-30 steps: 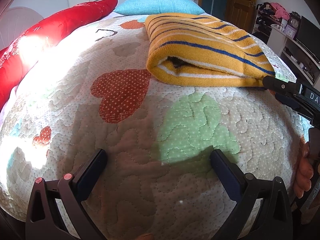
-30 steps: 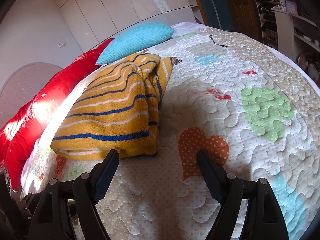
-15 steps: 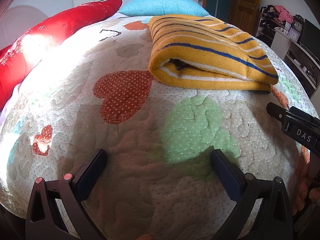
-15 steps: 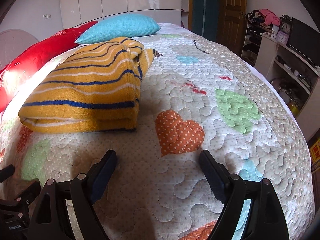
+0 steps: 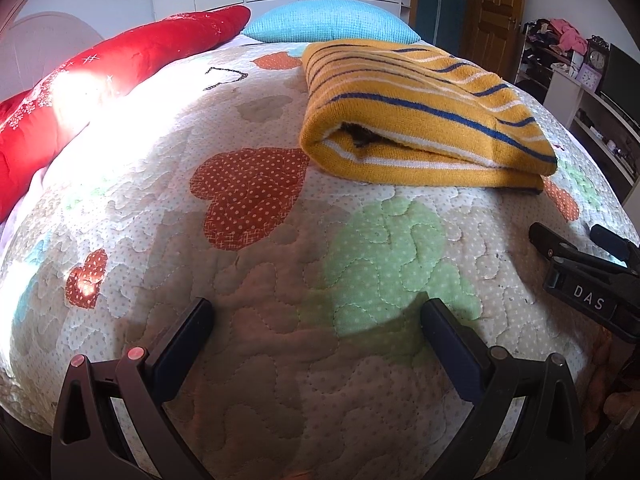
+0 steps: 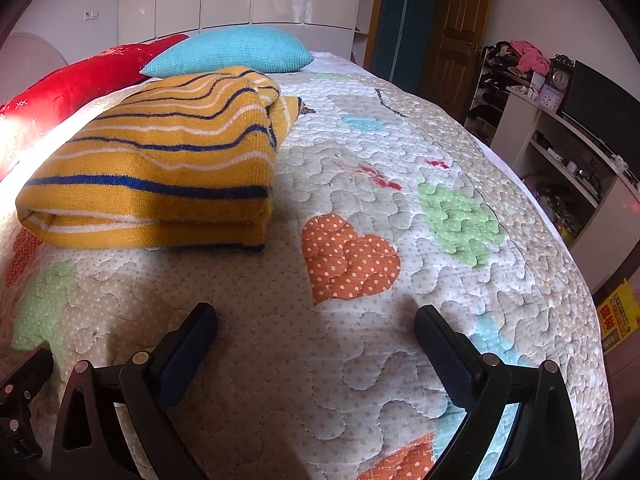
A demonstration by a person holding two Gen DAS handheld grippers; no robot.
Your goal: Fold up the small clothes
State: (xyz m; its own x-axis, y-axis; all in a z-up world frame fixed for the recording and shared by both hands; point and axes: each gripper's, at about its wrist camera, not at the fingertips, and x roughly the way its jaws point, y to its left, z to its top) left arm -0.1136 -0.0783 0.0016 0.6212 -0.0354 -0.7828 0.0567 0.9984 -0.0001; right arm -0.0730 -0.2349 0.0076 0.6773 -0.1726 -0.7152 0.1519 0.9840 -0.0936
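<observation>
The sweater (image 5: 424, 120), yellow with blue and white stripes, lies folded into a thick bundle on the quilt (image 5: 280, 280), toward the head of the bed, short of the blue pillow (image 5: 332, 26) and beside the red pillow (image 5: 100, 76). Both grippers hang over bare quilt with jaws spread wide and nothing between them. From the left gripper (image 5: 316, 322) the bundle sits ahead and to the right, well apart; from the right gripper (image 6: 316, 328) it sits ahead and to the left (image 6: 160, 168), somewhat nearer, its near right corner closest. Its long axis runs away from the grippers toward the pillows, the folded edge facing them. The fold looks finished; any further tuck would probably fall to the right gripper reaching forward and left.
</observation>
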